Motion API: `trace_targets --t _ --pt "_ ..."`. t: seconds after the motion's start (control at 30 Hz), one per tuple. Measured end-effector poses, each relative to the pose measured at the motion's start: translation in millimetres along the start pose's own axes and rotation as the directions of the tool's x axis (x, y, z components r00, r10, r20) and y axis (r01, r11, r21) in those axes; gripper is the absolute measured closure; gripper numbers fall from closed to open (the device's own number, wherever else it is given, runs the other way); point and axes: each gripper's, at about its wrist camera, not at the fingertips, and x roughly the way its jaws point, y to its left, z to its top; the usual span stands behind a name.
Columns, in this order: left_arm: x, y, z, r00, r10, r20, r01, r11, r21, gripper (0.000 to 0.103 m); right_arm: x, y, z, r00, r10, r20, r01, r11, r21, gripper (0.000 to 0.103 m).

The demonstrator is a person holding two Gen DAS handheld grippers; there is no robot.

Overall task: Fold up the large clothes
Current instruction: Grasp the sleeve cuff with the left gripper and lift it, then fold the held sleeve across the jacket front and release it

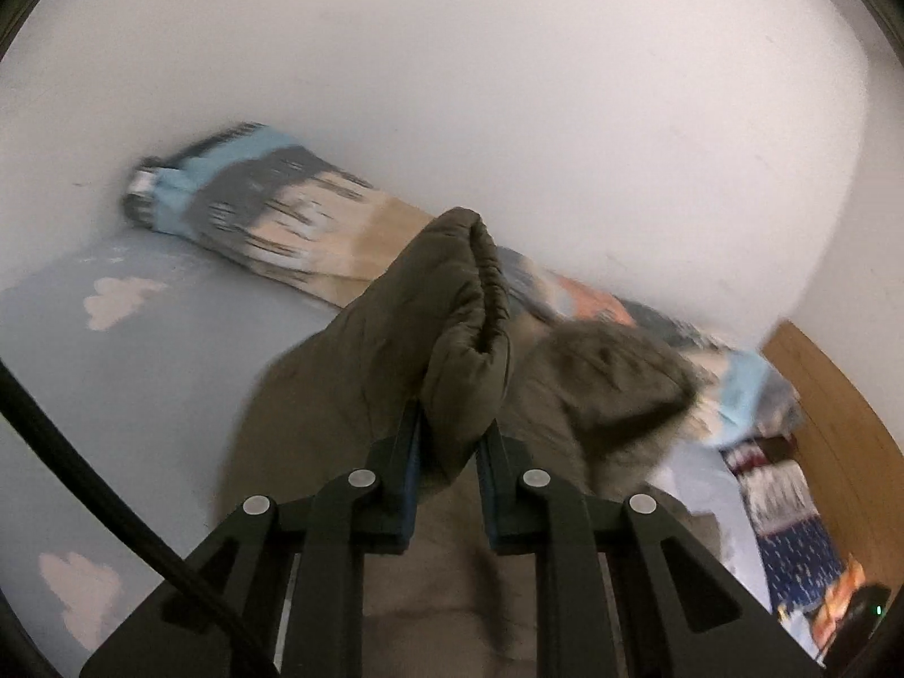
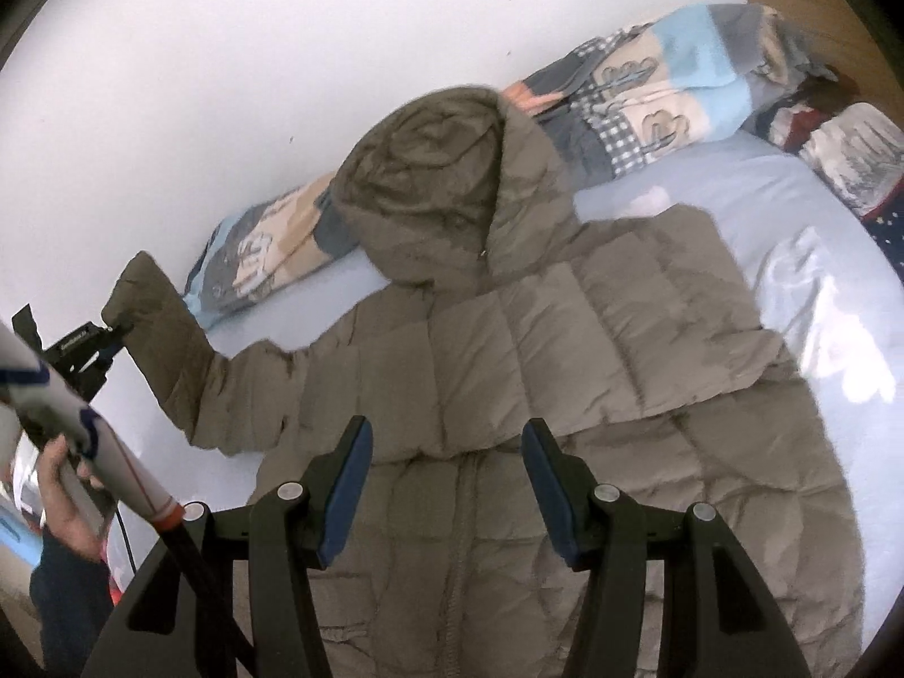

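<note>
We're looking at a bedroom in a home. A bed (image 2: 706, 209) with a pale blue sheet is taking up most of the scene, pink cloud prints showing on it. A rolled patterned blanket (image 2: 650, 96) is lying along the far side against a plain white wall (image 2: 254, 56). A wooden headboard (image 1: 836, 440) is standing at the right end, with pillows (image 2: 859, 158) sitting just beside it.

Your right hand-held gripper (image 2: 446, 486) is black with blue pads and silver rivets. At nine o'clock, your dark blue sleeve (image 2: 70, 610) shows, a black cable (image 2: 127, 542) beside it.
</note>
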Motion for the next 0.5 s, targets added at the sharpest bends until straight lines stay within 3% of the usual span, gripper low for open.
trace_targets --t 0.17,0.3,0.5 --pt "30.0 -71.3 -44.6 0.992 -0.074 -0.104 0.082 0.994 0.076 0.086 -8.8 -18.6 8.6 1.000 0.011 0.017 -0.012 0.998 0.066 0.043" --pt "62.5 -117.7 -89.0 0.972 -0.104 -0.209 0.133 0.983 0.129 0.086 -10.7 -29.5 13.6 1.000 0.021 0.015 -0.022 0.994 0.107 0.043" --pt "121.3 -138.4 -158.9 0.931 -0.033 -0.364 0.110 0.975 0.195 0.086 -12.7 -35.9 15.0 1.000 0.022 0.012 -0.024 0.991 0.134 0.043"
